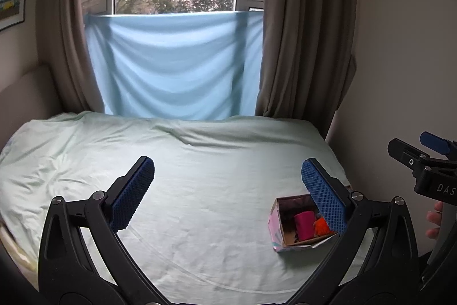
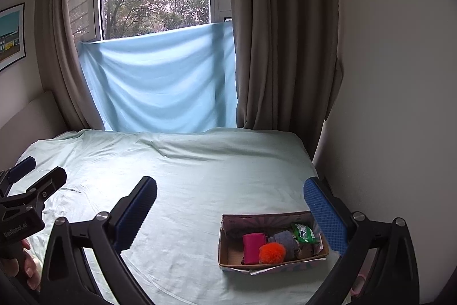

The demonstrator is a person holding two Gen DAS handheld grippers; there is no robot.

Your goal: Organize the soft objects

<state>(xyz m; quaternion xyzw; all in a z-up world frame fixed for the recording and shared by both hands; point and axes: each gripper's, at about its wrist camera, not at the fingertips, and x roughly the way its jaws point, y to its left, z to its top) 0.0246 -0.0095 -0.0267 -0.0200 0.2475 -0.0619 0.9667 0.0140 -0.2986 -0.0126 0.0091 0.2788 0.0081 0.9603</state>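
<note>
A patterned cardboard box (image 2: 225, 247) sits on the bed at the right; it also shows in the left wrist view (image 1: 274, 222). In it lie a pink roll (image 2: 253, 246), an orange pom-pom (image 2: 272, 252), a grey soft piece (image 2: 285, 239) and a green packet (image 2: 305, 233). My left gripper (image 1: 228, 192) is open and empty above the bed, left of the box. My right gripper (image 2: 230, 207) is open and empty above the bed, with the box under its right finger.
The bed has a pale green sheet (image 2: 185, 176). A light blue cloth (image 2: 160, 82) hangs under the window between brown curtains (image 2: 280, 47). A white wall (image 2: 385, 105) runs close along the bed's right side. A headboard (image 2: 25, 122) is at the left.
</note>
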